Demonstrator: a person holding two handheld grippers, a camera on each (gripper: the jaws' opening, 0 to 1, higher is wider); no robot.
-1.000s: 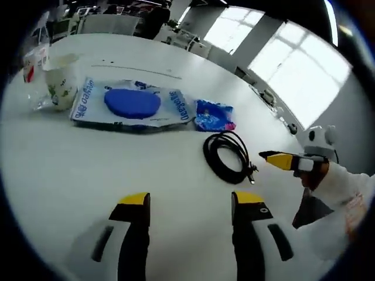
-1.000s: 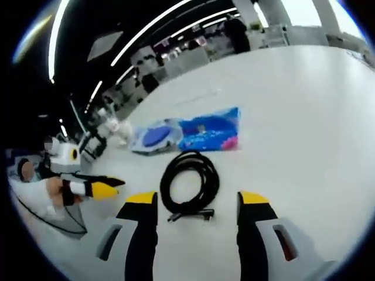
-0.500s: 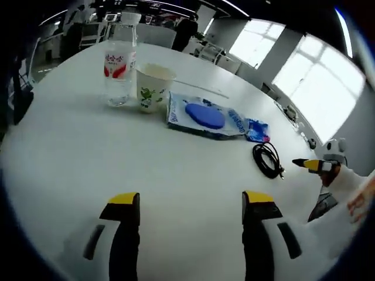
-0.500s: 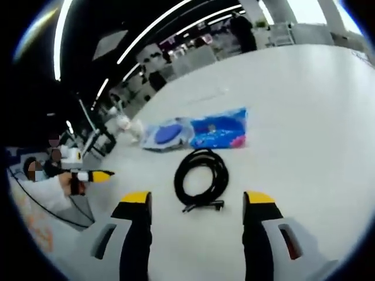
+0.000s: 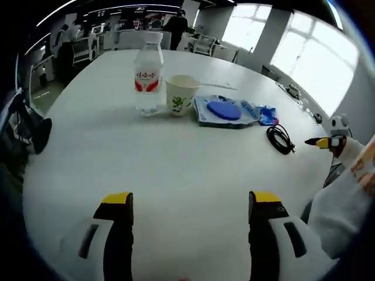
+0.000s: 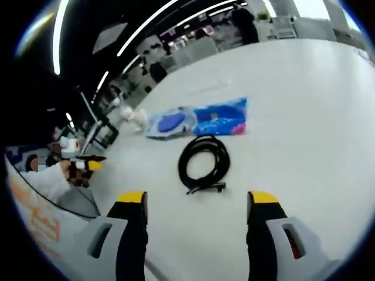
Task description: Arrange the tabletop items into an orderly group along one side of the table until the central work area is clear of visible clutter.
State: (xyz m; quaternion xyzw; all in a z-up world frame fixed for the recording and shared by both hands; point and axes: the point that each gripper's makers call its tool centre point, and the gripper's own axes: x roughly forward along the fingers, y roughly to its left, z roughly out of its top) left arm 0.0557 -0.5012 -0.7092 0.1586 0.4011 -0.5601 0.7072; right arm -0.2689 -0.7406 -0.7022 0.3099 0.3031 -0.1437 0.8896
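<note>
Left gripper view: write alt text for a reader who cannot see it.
A row on a white table: water bottle, paper cup, blue-printed packet, small blue wrapper, coiled black cable. The left tool hangs open and empty in front; the right tool enters at right.

My left gripper [image 5: 184, 205] has black jaws with yellow tips on grey bodies. My right gripper [image 6: 196, 205] matches. My sleeve [image 5: 343, 199] is white.

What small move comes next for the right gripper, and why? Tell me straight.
Probably ease the right gripper forward and down onto the coiled black cable. Its jaws stand open and empty, with the cable lying loose between them on the white table, apart from the row of bottle, cup and blue packets.
</note>
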